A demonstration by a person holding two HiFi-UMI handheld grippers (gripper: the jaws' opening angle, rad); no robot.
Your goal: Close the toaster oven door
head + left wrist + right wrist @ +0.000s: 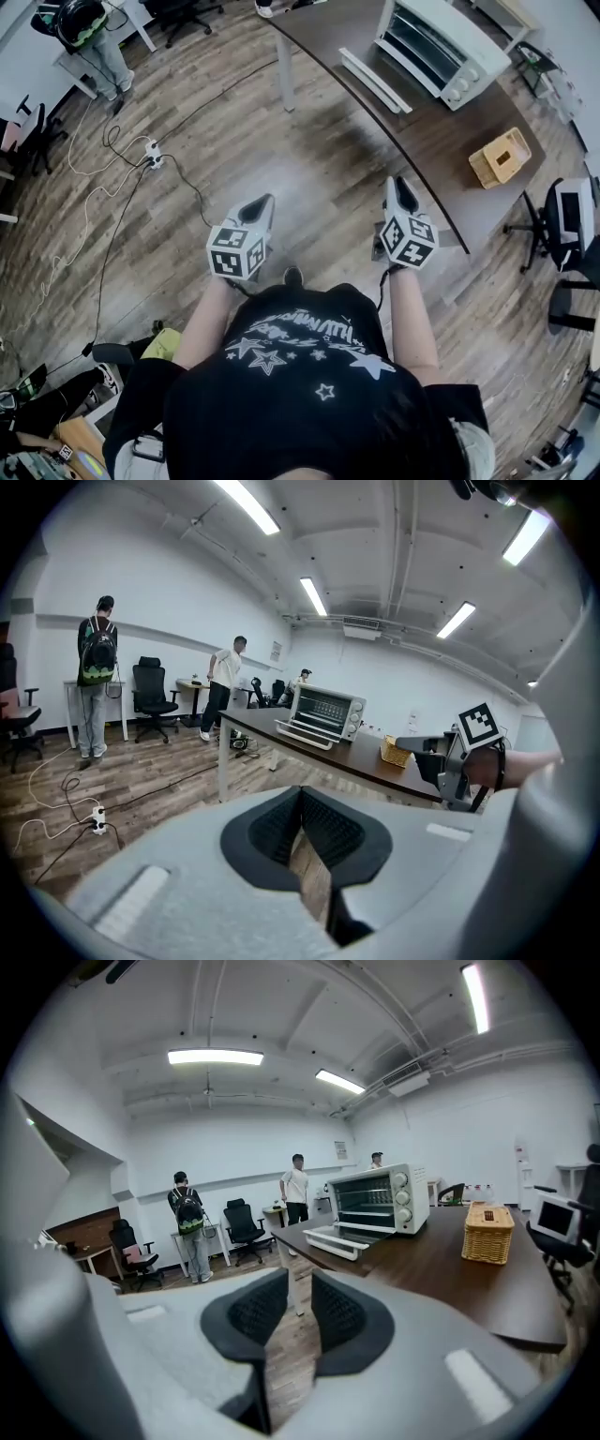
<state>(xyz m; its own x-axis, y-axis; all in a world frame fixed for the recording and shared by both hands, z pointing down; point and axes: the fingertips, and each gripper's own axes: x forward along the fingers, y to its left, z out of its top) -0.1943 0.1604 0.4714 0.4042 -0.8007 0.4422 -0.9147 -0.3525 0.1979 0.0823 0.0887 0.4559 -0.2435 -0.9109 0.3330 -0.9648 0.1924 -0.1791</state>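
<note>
Dark ribbed fingers (pixel 272 832) of the left gripper (pixel 302 791) meet at their tips, closed on nothing; only a wedge of floor (pixel 141 780) shows behind the point where they touch. On the right gripper (pixel 300 1277) the fingers (pixel 342 1321) stand apart with a clear gap, and nothing is between them or touching them. From the head view both grippers are held out side by side over the wooden floor, each on a bare forearm. They are off the tabletop (pixel 422 141), with the right one near its curved near edge and the left one further out.

Well ahead of both, the toaster oven (pixel 441 47) stands toward the far end of the dark tabletop, close to the corner with the white leg. Its door (pixel 375 80) is open, dropped flat and pointing toward the tabletop's near edge. A wicker basket (pixel 500 157) sits further along the same tabletop, apart from the oven and nearer the right-hand edge.

On the floor to the left a cable (pixel 112 225) trails past a white power strip (pixel 153 155). Beyond it a person with a backpack (pixel 89 28) stands by a white desk, and office chairs (pixel 562 220) sit past the tabletop's right-hand edge.
</note>
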